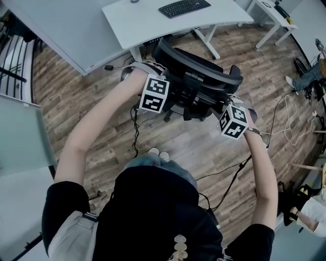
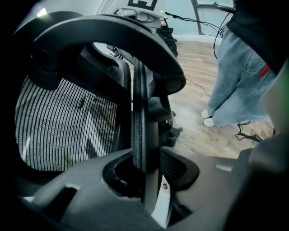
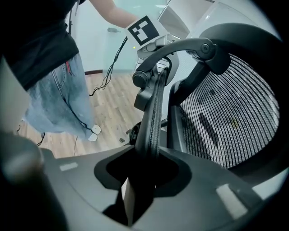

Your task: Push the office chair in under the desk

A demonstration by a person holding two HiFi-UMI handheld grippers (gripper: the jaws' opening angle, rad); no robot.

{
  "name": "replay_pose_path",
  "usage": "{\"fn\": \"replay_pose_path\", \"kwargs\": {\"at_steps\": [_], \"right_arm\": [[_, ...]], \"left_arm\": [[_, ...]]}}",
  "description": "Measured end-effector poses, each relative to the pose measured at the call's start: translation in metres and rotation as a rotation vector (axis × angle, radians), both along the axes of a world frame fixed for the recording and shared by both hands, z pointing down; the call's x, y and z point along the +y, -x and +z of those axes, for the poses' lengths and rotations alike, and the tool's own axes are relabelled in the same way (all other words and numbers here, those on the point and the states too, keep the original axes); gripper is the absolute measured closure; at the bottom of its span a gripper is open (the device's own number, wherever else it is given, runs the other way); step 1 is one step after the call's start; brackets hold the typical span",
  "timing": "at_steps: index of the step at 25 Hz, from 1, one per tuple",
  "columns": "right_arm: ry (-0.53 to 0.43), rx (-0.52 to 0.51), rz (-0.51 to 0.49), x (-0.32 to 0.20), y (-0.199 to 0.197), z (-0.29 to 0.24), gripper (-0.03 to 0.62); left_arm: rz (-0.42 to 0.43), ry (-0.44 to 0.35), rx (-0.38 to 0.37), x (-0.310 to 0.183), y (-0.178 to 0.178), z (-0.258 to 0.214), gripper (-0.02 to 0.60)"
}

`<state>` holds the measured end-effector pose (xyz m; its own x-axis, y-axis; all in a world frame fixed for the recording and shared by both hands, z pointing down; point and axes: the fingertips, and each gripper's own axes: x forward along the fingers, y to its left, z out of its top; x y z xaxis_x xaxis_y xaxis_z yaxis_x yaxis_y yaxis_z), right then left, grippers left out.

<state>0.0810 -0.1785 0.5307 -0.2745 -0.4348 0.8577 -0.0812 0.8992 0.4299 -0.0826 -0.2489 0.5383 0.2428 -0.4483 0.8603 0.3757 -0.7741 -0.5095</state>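
The black mesh office chair stands on the wood floor just in front of the white desk, its backrest turned toward me. My left gripper is shut on the left edge of the backrest, which runs upright between its jaws. At the opposite side, the right gripper is shut on the right edge of the backrest. The mesh panel fills the left gripper view and shows at the right of the right gripper view. The chair's seat and base are mostly hidden.
A black keyboard lies on the desk. Desk legs stand just beyond the chair. Loose cables trail over the floor at the right and below the chair. A second white table stands at the back right, and another person's legs show at the right edge.
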Motion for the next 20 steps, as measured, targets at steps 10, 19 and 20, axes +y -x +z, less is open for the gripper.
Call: {"fn": "replay_pose_path", "kwargs": {"at_steps": [10, 19, 20], "right_arm": [[0.003, -0.025, -0.038, -0.034, -0.018, 0.002, 0.473], [0.01, -0.023, -0.119, -0.086, -0.048, -0.005, 0.471], [0.019, -0.024, -0.131, -0.101, -0.056, -0.01, 0.471]], "left_arm": [[-0.063, 0.018, -0.002, -0.022, -0.019, -0.005, 0.457], [-0.126, 0.021, 0.008, -0.057, -0.044, -0.015, 0.457], [-0.136, 0.027, 0.009, -0.07, -0.051, -0.021, 0.457]]}}
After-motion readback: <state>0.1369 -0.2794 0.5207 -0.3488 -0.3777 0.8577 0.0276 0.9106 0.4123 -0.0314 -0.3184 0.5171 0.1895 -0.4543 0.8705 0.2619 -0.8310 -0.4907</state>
